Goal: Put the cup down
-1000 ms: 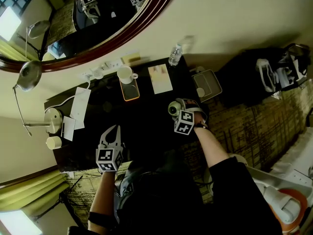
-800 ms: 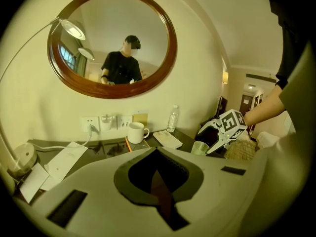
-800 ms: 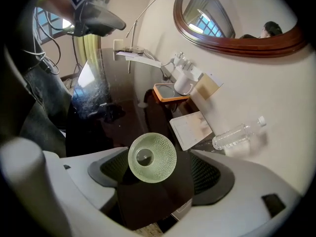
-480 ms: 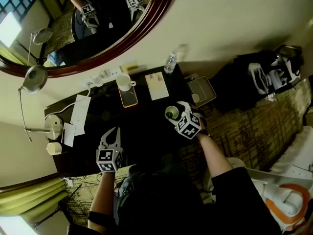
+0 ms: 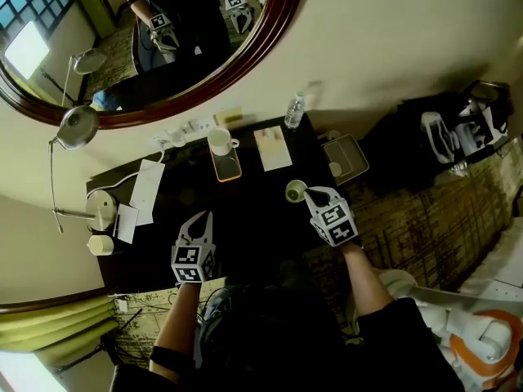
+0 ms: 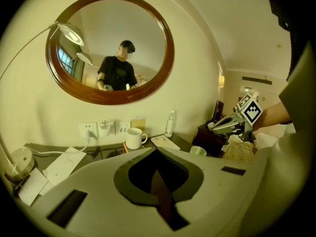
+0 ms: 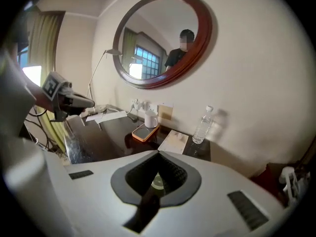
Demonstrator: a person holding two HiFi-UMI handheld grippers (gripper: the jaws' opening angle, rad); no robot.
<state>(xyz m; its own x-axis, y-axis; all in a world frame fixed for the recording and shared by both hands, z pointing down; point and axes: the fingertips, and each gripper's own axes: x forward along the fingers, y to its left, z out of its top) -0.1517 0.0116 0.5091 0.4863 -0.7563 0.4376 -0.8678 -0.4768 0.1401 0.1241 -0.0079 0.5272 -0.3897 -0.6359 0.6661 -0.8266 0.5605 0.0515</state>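
Note:
The small pale green cup (image 5: 295,191) stands upright on the dark table (image 5: 253,211), near its right edge. My right gripper (image 5: 312,194) sits just behind the cup, on the person's side; its jaws are shut with nothing in them. In the right gripper view the cup (image 7: 157,181) shows through the hole behind the closed jaws, free of the pads. My left gripper (image 5: 201,217) hovers over the table's near left part, shut and empty. From the left gripper view the cup (image 6: 198,151) stands alone, with the right gripper (image 6: 222,126) beside it.
A white mug (image 5: 219,141) stands by an orange-rimmed phone (image 5: 226,167) at the back. A notepad (image 5: 273,148) and a water bottle (image 5: 294,113) lie to their right. Papers (image 5: 145,190) and a desk lamp (image 5: 78,126) occupy the left. A grey tray (image 5: 345,158) sits off the table's right edge.
The right gripper held the cup between wide jaws. It has let go, drawn back toward the person and closed; the cup stays on the table. The left gripper has barely moved.

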